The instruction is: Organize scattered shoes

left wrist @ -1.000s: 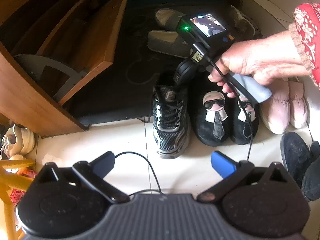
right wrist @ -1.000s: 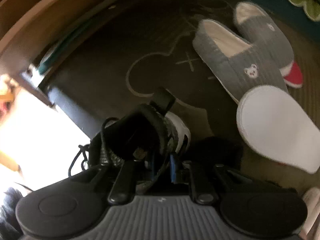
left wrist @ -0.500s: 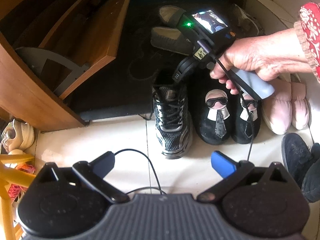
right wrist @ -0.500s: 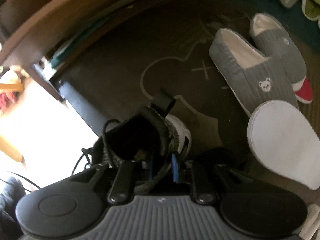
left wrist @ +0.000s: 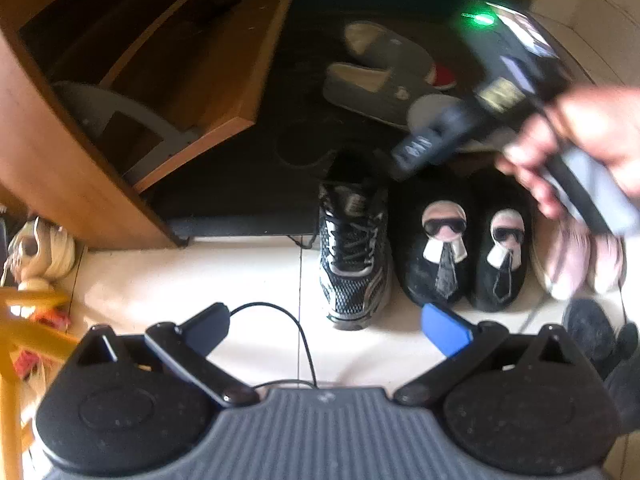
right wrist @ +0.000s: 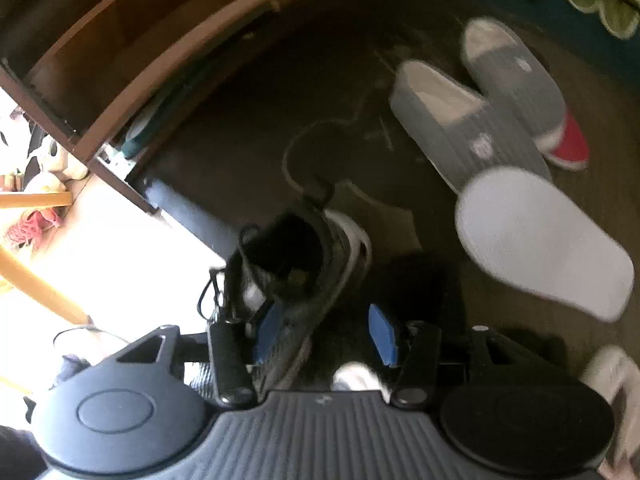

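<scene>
A black mesh sneaker (left wrist: 354, 256) stands toe-forward at the edge of the dark mat, lined up beside a pair of black slippers with a sunglasses face (left wrist: 444, 240) and pink slippers (left wrist: 580, 256). My right gripper (right wrist: 325, 332) hovers just above the sneaker's (right wrist: 296, 256) heel. Its jaws are opening, and the heel collar lies loosely between the blue pads, near the left one. A hand (left wrist: 592, 128) holds that gripper, blurred, up at the right. My left gripper (left wrist: 326, 326) is open over the white tile with nothing held.
Grey bear slippers (right wrist: 460, 128) and an upturned white-soled slipper (right wrist: 540, 236) lie on the dark mat (left wrist: 240, 184). A wooden shoe cabinet (left wrist: 120, 120) stands open at left. White sneakers (left wrist: 44, 248) and a yellow frame (left wrist: 24, 312) are far left, a dark shoe (left wrist: 592, 332) at right.
The right gripper's pads have spread off the sneaker's heel collar, and it has lifted up and to the right. The sneaker stays set down beside the black slippers. The left gripper hardly moved.
</scene>
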Demonstrator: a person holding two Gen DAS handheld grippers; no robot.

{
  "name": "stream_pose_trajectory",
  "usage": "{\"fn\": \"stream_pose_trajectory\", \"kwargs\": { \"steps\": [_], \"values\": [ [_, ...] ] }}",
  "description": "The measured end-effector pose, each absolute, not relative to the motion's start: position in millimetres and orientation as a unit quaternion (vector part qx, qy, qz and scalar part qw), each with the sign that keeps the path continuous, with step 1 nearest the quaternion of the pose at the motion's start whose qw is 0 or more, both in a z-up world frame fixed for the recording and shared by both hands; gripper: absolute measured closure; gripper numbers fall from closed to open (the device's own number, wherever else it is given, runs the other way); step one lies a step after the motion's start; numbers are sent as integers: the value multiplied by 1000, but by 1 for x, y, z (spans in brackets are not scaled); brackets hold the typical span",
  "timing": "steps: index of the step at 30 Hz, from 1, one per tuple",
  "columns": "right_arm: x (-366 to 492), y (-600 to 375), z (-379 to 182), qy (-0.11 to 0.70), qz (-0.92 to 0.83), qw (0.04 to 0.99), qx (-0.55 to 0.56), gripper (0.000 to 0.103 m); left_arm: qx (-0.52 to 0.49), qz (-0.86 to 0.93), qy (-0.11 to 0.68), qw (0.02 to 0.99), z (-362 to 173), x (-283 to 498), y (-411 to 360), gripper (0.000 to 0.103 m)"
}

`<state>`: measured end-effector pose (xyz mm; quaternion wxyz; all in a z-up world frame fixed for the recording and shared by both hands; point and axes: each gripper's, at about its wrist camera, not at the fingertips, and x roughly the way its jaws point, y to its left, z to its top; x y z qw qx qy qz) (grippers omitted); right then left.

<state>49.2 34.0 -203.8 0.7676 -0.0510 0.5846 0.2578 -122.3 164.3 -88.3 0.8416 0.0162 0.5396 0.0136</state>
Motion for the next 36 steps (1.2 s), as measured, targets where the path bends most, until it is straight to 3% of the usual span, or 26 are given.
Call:
{"fn": "stream_pose_trajectory", "kwargs": {
  "steps": [15, 25, 36],
  "values": [
    [103, -78, -129, 550, 277, 785, -73, 52, 42, 16, 537, 843, -85, -103, 152, 0],
    [117, -125, -156, 550, 244, 798, -11, 50, 63, -26, 533, 843, -87, -62, 105, 0],
    [136, -162, -192, 547, 192, 814, -41, 47, 82, -85, 530, 840, -89, -6, 34, 0]
  ]
}}
